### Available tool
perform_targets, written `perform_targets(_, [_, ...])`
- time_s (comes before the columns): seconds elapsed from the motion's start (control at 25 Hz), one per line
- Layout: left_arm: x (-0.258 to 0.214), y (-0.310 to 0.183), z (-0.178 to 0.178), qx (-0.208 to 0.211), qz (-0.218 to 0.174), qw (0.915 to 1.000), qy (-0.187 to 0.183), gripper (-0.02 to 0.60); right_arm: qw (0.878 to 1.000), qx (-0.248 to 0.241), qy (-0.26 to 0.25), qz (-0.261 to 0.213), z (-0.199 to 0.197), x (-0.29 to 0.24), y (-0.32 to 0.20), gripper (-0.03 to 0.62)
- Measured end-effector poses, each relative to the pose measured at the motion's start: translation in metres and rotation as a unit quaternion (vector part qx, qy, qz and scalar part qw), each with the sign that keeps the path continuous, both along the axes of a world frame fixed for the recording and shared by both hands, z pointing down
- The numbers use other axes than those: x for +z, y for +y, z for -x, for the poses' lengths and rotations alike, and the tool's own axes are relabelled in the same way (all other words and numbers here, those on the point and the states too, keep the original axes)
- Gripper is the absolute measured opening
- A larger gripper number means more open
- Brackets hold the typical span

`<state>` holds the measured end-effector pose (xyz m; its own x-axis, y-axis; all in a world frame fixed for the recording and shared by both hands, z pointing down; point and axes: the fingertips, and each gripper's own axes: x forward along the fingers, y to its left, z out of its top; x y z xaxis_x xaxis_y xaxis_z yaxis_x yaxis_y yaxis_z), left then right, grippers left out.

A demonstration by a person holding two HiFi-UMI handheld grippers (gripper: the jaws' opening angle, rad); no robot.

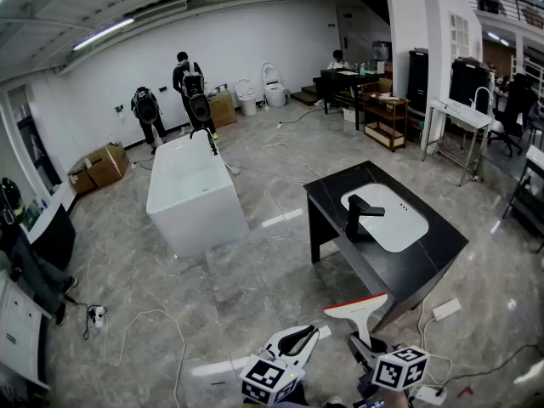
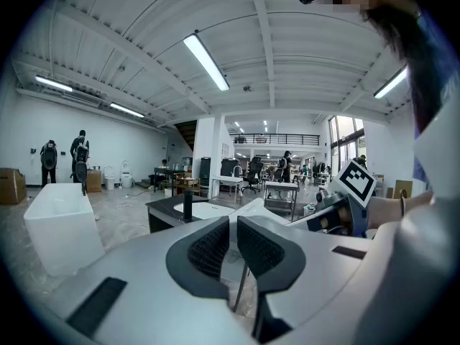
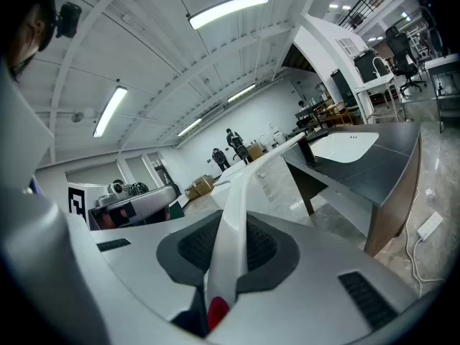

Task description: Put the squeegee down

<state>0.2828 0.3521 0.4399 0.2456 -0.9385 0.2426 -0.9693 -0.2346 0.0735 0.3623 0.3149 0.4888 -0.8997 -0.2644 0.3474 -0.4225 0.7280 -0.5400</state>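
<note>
**Squeegee held aloft in a bathroom showroom.** The right gripper (image 1: pixel 369 348) holds the squeegee (image 1: pixel 359 309) in the air, low in the head view and just short of the near corner of the black surface (image 1: pixel 429 253).

Only the head view shows the tool's wide head, white with a red top edge. It lies across the frame, tilted slightly. The handle, its long axis, runs from the fingers up the frame toward the surface.

Only the right gripper view shows the grip itself. There the dark fingers (image 3: pixel 267 249) press on the white handle from both sides, a red tip shows at the near end, and the squeegee (image 3: pixel 233 214) stretches away up and to the right.

The left gripper (image 1: pixel 295 341) sits beside it. In its own view its fingers (image 2: pixel 213 249) are drawn to a narrow slit with only floor showing through. That view alone takes in the right gripper's marker cube (image 2: pixel 356 181) and the hand behind it.

A white basin (image 1: pixel 393 219) is set into the surface, with a black faucet (image 1: pixel 355 215) at its rim. A white bathtub (image 1: pixel 189 192) stands apart on the floor, its inside plain white. Whether the cardboard boxes (image 1: pixel 104 166) by the wall hold anything cannot be told.
</note>
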Motion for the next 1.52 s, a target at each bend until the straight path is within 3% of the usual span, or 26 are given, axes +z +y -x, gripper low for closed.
perform_targets(0.68, [0.017,-0.036,0.056,-0.004,0.011,0.9998,0.018,0.043,1.0,0.002,0.003,0.015,0.052,0.011,-0.034,0.058])
perform_targets(1.52, [-0.002,-0.14,0.229,0.038,0.003,0.9991,0.019,0.043,0.999,0.048,0.004,0.009,0.225,-0.006,-0.138,0.057])
